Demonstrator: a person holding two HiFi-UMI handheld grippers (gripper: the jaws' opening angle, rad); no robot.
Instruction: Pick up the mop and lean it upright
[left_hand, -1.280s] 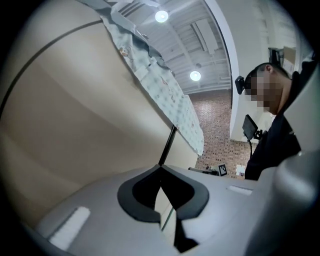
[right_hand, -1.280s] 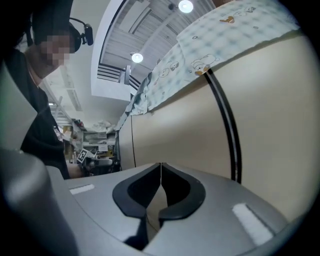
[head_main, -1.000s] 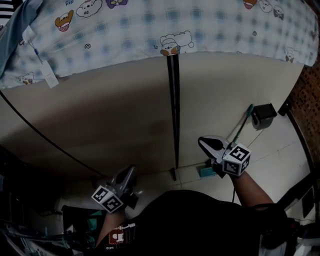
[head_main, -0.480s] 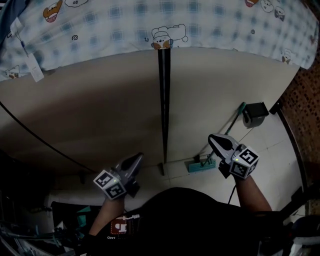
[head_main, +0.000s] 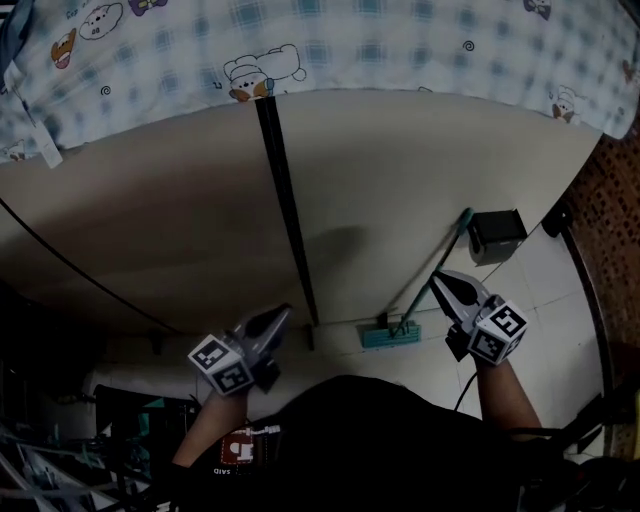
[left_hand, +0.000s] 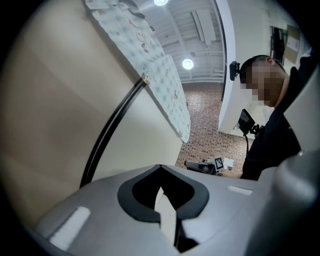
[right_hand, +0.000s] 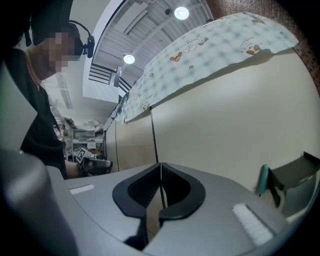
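Dim, shadowy pictures with fisheye-warped edges

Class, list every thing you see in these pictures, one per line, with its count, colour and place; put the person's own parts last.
cloth: one, blue-white check with cartoon animals, over the wall's top
wall: one, beige, middle of the head view
strip: one, black, down the wall from the cloth
mop: one, teal, head on the floor, handle slanting up the wall
box: one, black, right of the mop's handle
floor: one, pale tiles, lower right
left tool: one, grey, shut, empty, lower left
right tool: one, grey, shut, empty, beside the mop's handle
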